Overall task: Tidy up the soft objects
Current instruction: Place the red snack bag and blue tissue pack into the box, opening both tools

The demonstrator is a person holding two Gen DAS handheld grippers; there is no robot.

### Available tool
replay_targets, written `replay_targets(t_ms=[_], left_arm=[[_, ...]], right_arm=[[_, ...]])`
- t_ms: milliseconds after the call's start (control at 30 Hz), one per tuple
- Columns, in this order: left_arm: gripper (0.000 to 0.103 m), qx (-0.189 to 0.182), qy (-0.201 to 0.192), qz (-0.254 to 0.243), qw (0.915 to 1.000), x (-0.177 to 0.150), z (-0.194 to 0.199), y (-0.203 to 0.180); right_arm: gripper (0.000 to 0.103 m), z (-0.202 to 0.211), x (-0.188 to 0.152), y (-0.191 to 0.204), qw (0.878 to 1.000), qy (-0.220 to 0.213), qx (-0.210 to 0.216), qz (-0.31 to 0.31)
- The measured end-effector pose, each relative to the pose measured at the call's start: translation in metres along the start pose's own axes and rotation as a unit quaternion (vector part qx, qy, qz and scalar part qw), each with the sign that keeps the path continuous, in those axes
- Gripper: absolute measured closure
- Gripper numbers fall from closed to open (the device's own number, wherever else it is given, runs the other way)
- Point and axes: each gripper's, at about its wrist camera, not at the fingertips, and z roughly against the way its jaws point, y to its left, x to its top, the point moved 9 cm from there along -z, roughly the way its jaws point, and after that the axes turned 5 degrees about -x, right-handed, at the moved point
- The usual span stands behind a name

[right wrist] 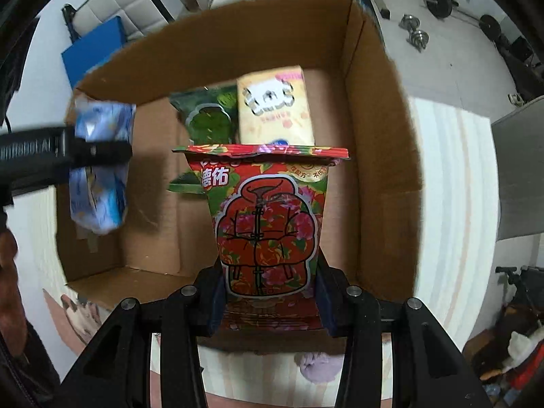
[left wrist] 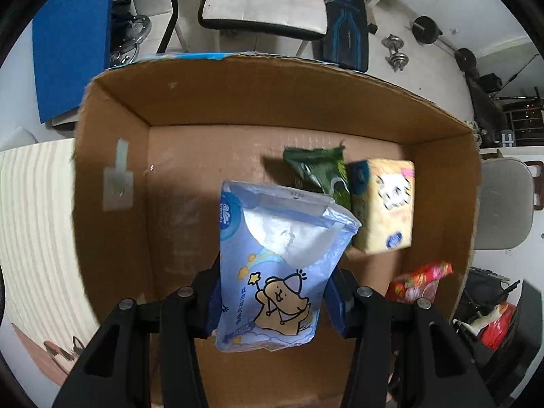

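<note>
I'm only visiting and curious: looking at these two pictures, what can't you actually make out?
- Left wrist view: the red packet is mostly hidden behind the left gripper and the box wall.
- Right wrist view: the blue packet is blurred, its print unreadable.
- Right wrist view: the green packet and yellow packet are partly covered by the red packet in the right gripper.
</note>
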Motion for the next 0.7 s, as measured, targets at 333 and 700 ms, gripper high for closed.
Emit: replay_targets(t_ms=[333, 700], left_arm=[[0.053, 0.033, 0.009, 0.01, 0.9994, 0.038, -0.022, 0.007], [0.005, 0.037, -0.021, 0.002, 0.9991, 0.043, 0.006, 0.008]], right_arm=[[0.056, -0.04, -0.01, 0.001, 0.999, 0.03, -0.013, 0.006], [0.03, -0.02, 0.008, 0.009, 1.0, 0.01, -0.011, 0.0]])
